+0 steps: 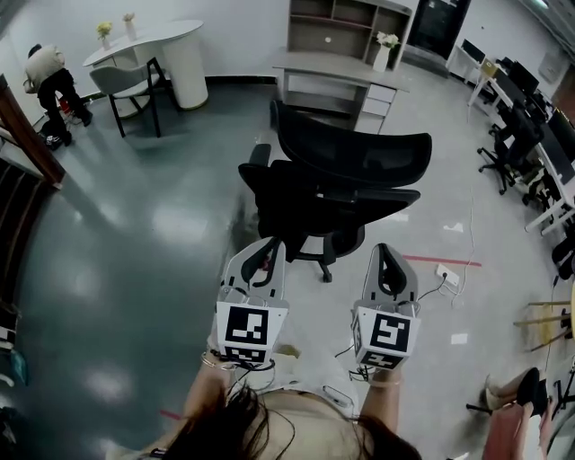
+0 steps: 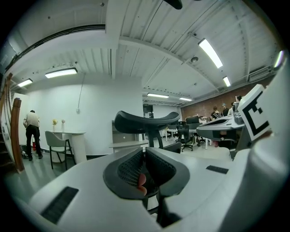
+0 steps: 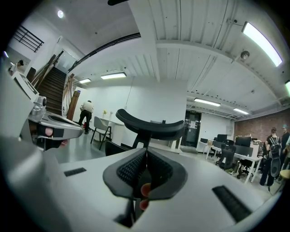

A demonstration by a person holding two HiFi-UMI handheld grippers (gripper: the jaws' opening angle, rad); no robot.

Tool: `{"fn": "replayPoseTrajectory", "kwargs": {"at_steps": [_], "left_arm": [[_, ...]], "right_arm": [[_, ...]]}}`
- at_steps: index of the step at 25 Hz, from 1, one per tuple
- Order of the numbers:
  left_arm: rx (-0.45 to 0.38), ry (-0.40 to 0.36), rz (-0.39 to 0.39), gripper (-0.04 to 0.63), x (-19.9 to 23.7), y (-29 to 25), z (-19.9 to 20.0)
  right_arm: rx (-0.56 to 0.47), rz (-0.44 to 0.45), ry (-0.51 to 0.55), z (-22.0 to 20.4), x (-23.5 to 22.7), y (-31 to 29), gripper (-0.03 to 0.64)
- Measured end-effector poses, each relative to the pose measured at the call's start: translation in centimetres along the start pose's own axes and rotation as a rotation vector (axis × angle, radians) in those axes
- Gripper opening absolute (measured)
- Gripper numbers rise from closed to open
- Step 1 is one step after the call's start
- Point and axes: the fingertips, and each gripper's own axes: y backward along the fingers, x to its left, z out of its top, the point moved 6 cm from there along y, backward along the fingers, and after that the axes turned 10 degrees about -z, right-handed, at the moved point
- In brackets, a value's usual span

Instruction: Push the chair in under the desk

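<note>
While both point at the black chair (image 1: pixel 346 171), my left gripper (image 1: pixel 272 247) and right gripper (image 1: pixel 384 253) have jaws pressed together, nothing between them. Chair stands on open floor, backrest toward me, well short of the desk (image 1: pixel 337 70). Contact with chair: cannot tell.

Open-plan office: rows of workstations (image 1: pixel 508 90) w/ monitors (image 1: pixel 524 76) & swivel chairs (image 1: pixel 503 148) at right, grey desk (image 1: pixel 337 72) w/ drawers (image 1: pixel 379 99), shelf unit (image 1: pixel 346 22), white mtg table (image 1: pixel 148 40), ceiling strip lights (image 2: pixel 61 72).
</note>
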Motion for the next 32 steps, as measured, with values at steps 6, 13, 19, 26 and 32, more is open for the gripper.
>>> {"fn": "replayPoseTrajectory", "kwargs": {"at_steps": [6,13,19,26,32], "left_arm": [[0.008,0.001,-0.022,0.014,0.4,-1.1,-0.4],[0.017,-0.016,-0.024,0.014,0.9,-3.2,-0.7],[0.032,-0.033,-0.023,0.014,1.7,-5.2,-1.0],[0.06,-0.05,-0.026,0.015,2.8,-7.9,-1.2],[0.089,-0.071,-0.02,0.018,3.3,-10.1,-1.7]], "right_arm": [[0.001,-0.002,0.012,-0.2,0.1,-1.2,0.025],[-0.006,0.012,0.014,-0.7,-0.3,-3.1,0.026],[0.003,0.015,-0.004,-1.2,-0.8,-5.4,0.026],[0.043,0.014,0.012,-2.2,-1.8,-8.0,0.028],[0.061,0.012,0.02,-2.7,-2.5,-10.4,0.029]]}}
